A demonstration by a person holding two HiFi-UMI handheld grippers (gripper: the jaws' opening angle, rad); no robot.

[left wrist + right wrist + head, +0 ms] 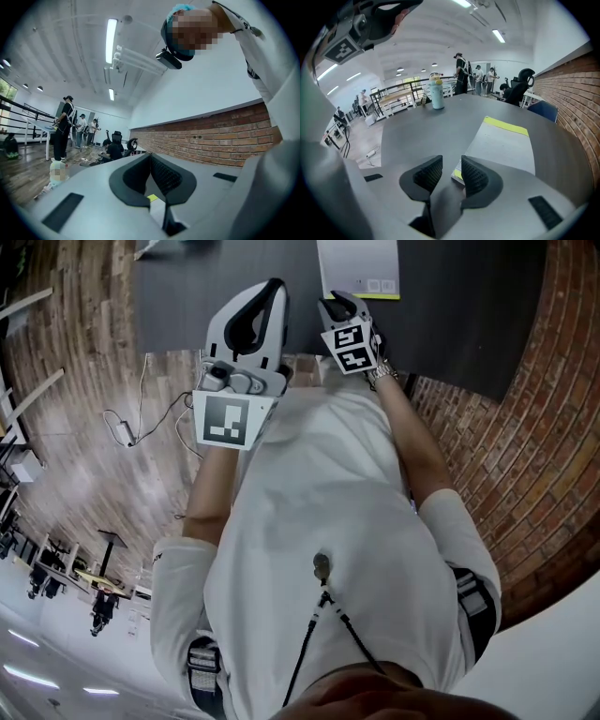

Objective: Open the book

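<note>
The jaws of the right gripper (451, 161) stood apart with nothing between them, tilted down at the dark tabletop (422, 131). The book (501, 145) lay shut and flat on the tabletop at about 1 o'clock from those jaws, grey cover up with a yellow strip along its far edge. Its near corner was just beyond the tip of the right-hand jaw, and no contact showed. A pale bottle (437, 96) stood well beyond, at 12 o'clock. The left gripper (150, 157) had its jaws together, empty, held level and away from the tabletop toward a brick wall (211, 140). In the head view the book sat at 12 o'clock, just past the right gripper.
</note>
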